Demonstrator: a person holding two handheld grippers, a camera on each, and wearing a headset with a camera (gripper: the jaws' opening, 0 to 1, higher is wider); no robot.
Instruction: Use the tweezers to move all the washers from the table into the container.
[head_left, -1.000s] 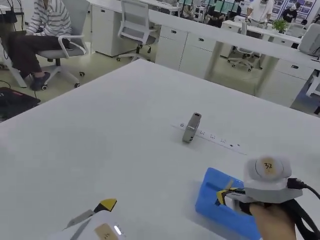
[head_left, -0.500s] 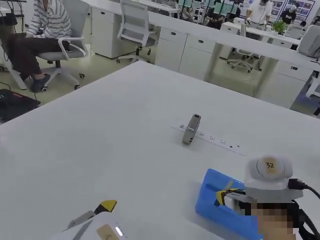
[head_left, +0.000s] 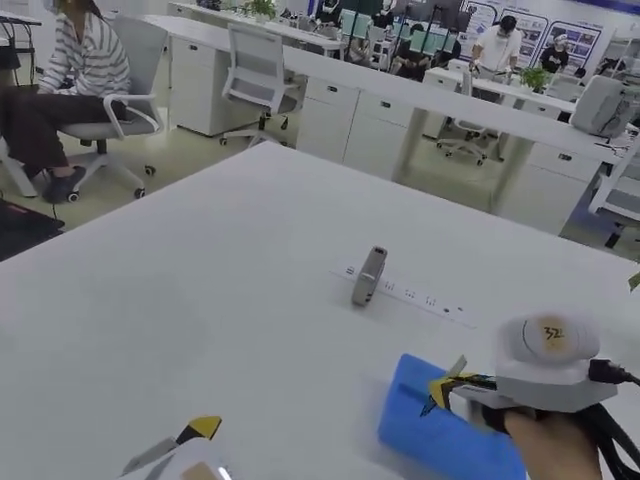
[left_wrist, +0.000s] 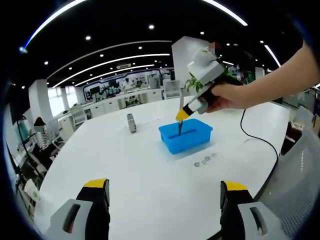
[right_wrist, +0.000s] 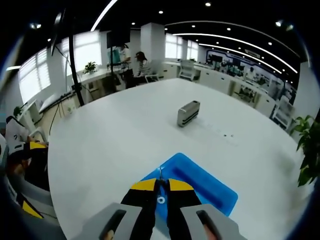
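Right tool (right_wrist: 160, 186) pinches tweezers (right_wrist: 160, 172), tips inside blue container (right_wrist: 210, 187): loosen low so nothing bounces out; left tool (left_wrist: 164, 185) spread; washers (left_wrist: 205, 160) lie beside container.

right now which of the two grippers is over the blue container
The right gripper: it is shut on the tweezers, which point down into the blue container. The left gripper is open over bare table.
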